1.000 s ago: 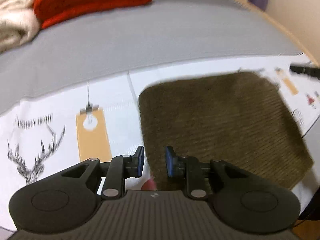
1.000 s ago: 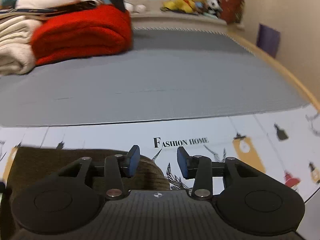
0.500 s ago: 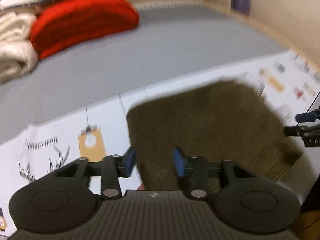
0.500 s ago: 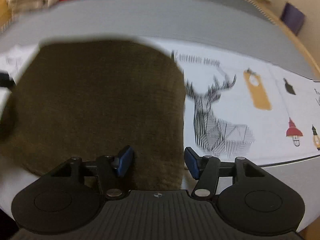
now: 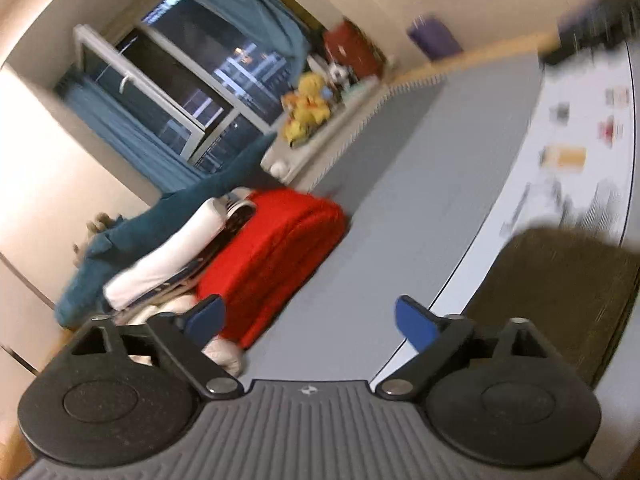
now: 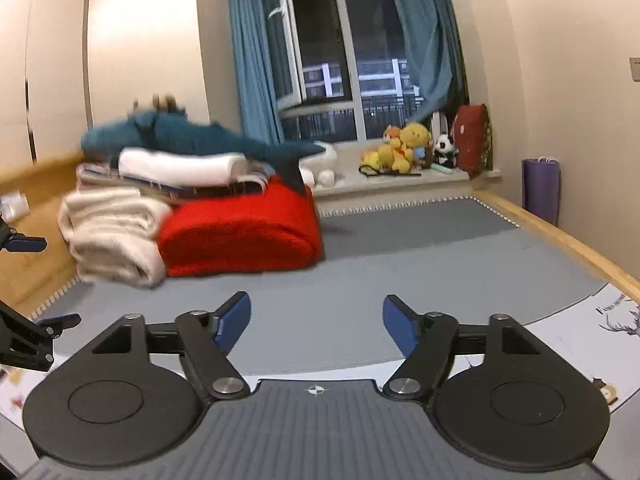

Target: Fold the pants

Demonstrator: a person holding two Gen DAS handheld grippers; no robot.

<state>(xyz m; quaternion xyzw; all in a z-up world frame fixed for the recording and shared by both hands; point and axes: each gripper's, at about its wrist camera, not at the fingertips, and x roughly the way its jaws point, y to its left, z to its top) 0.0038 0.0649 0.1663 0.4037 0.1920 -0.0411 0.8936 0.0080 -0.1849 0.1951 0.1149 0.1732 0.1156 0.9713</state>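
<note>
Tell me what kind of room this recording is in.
Most likely a bedroom at night: a bed with a grey mattress cover, folded blankets piled on it, and stuffed toys on the sill of a dark, curtained window.

Folded brown pants (image 5: 560, 292) beside parted fingers (image 5: 416, 324)

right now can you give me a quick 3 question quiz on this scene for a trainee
1. True or false: the left gripper is clamped on the brown pants.
2. What lies on top of the white roll in the stack beside the red blanket? A) a teal plush shark B) a yellow plush toy C) a purple bag
3. Fill in: nothing is between the open pads of the right gripper; behind them lies only the ____ mat.

Key: 1 false; 2 A, the teal plush shark; 3 grey.
</note>
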